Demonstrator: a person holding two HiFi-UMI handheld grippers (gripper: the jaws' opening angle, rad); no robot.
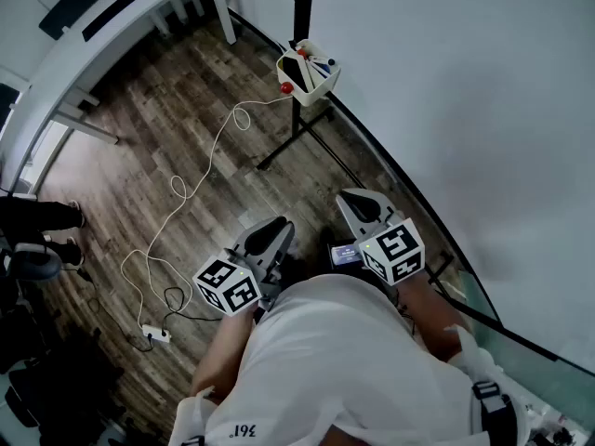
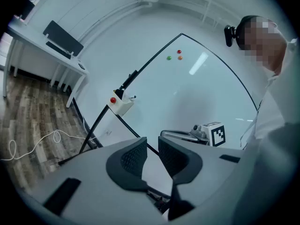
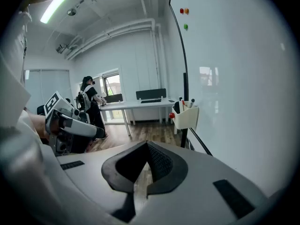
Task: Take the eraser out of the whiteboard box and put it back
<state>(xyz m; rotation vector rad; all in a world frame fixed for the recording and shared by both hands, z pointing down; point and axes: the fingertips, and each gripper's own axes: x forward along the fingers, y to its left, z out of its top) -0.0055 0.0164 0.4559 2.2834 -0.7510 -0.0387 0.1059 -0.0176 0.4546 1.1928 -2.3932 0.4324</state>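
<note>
Plank floor, white desk; whiteboard box beside whiteboard.

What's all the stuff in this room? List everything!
whiteboard: one, white, right side
whiteboard box: one, cream, at the board's edge
eraser: probably one, dark, inside the box
knob: one, red, on the box
magnets: three, red, orange, green, on the board
cable: one, white, on the wooden floor
desk: one, white, far corner
bystander: one, dark clothes, near the desk
left tool: one, grey, open, empty
right tool: one, grey, shut, empty
</note>
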